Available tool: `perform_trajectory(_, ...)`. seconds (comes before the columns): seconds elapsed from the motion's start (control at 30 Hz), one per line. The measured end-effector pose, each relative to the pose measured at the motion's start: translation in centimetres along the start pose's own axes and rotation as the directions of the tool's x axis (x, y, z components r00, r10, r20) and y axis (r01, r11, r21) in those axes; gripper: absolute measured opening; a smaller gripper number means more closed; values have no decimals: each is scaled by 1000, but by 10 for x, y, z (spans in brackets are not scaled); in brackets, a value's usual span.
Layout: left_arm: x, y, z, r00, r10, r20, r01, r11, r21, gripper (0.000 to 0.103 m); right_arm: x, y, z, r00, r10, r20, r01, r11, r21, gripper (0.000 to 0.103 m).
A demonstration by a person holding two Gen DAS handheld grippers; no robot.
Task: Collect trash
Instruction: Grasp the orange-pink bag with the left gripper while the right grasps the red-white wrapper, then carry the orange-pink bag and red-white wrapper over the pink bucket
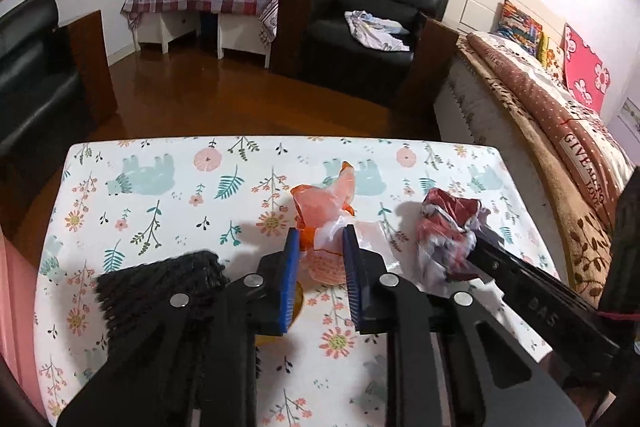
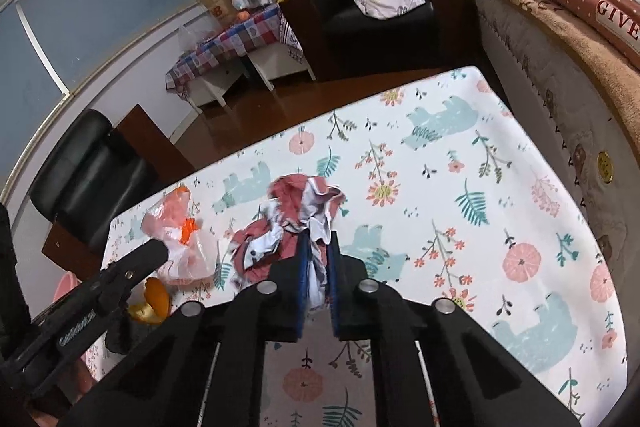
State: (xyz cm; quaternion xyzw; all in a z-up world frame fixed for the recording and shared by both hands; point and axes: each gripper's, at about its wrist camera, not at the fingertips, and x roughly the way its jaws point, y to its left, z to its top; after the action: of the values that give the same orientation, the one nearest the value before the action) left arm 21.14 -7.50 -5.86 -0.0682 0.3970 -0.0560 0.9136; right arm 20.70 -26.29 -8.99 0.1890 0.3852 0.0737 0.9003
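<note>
The right gripper [image 2: 318,267] has its blue-padded jaws nearly closed on a crumpled red-and-white wrapper [image 2: 296,223], pinching a white fold of it; the wad sticks out ahead of the fingertips above the table [image 2: 500,187] with its floral, bear-printed cloth. The left gripper [image 1: 320,239] stands partly open, its jaws set either side of a crumpled orange-and-clear plastic bag [image 1: 326,203] that rests on the cloth; the near end of the bag lies between the pads, but whether they touch it cannot be told. In the left wrist view the wrapper [image 1: 448,231] sits just right of the bag, at the tip of the right gripper [image 1: 480,239]. A black ribbed object [image 1: 160,279] lies at the left, beside the left gripper. An orange-and-gold piece [image 2: 154,301] lies near the bag, partly hidden under the left gripper's finger.
</note>
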Motion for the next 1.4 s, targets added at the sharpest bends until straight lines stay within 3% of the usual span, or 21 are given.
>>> perform_trajectory(0.3,-45,-4,-5,997,-35,66,35,999,0,21,-12,-1,5,998,35,60,-36,999,8,7)
perform_trajectory(0.73,-111,27,-40,991,-31,133,43,995,-92,21,-13,-2,6,993,102,53,-104,994,33,7)
perform_trajectory(1.1,-157,51,-60,980,22,198,2,993,-118,21,-20,10,-2,993,99,66,-98,995,-13,7)
perform_trajectory(1.4,-188,82,-77,971,80,224,-40,984,-176,21,-64,52,-21,986,144,77,-137,986,-99,7)
